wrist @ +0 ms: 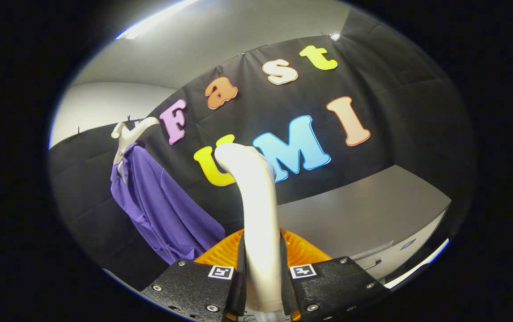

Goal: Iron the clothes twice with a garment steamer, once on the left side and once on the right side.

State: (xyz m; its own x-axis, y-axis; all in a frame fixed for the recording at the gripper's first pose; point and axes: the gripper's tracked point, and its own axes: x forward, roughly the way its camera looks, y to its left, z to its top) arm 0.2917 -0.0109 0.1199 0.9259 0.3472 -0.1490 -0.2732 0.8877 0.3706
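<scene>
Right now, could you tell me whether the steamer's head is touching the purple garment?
Apart. The gripper view shows black wall cloth between the steamer head, held upright in the claw, and the purple garment hanging beside it.

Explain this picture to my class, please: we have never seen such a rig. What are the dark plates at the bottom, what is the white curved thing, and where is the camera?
The camera rides on a hand-held gripper and looks forward along its two fingers, the dark plates you see. A person carries it; there is no robot arm. The fingers are clamped on the white curved handle of a garment steamer, which rises between them. Beyond and to one side, a purple garment hangs on a white hanger against the black booth wall. On the other side stands a grey table. The steamer head is not touching the garment yet.
</scene>
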